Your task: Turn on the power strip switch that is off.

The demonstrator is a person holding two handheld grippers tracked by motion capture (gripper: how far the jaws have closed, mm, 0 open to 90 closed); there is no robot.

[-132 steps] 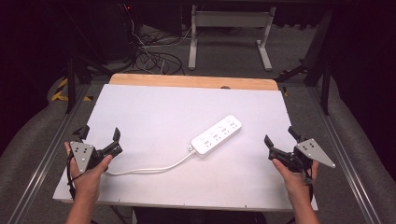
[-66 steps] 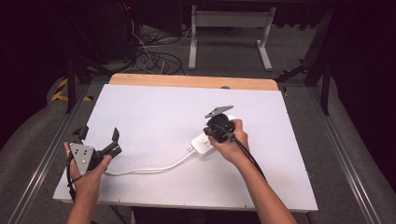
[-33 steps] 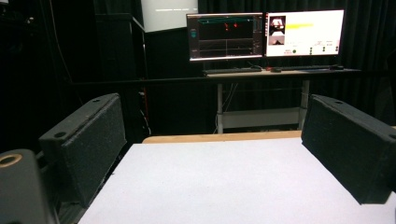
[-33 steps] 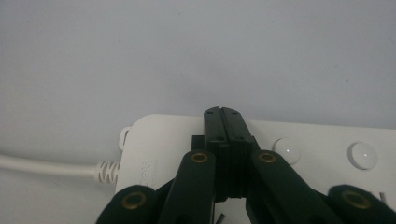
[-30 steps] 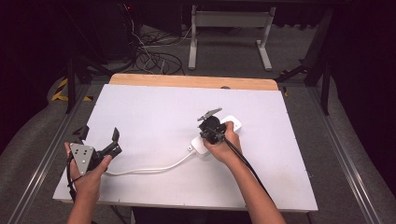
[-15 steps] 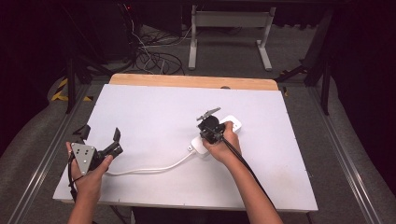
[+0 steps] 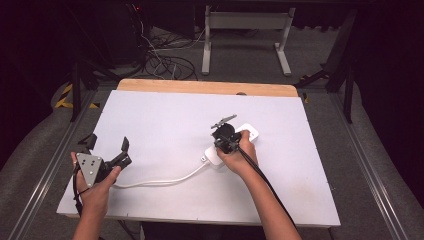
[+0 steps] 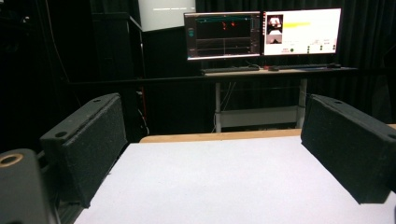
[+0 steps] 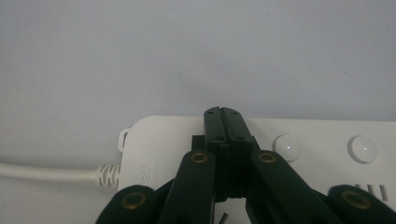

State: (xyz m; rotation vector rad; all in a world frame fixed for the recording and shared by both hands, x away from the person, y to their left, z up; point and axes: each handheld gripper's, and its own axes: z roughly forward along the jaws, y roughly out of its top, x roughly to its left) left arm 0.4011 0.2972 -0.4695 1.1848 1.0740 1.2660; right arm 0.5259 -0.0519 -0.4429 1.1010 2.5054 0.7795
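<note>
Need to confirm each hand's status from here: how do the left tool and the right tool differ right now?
The left tool has its jaws wide apart with nothing between them; the right tool is shut, jaws pressed together. The left tool sits near the table's left front edge, away from the power strip; the right tool's tip is on the power strip near its cord end. Both are hand-held.

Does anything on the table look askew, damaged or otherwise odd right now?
Nothing looks damaged or spilled. The white power strip lies diagonally on the table, its cord curving toward the person. The right gripper is shut, tips down on the strip's cord end beside two round buttons. The left gripper is open.
</note>
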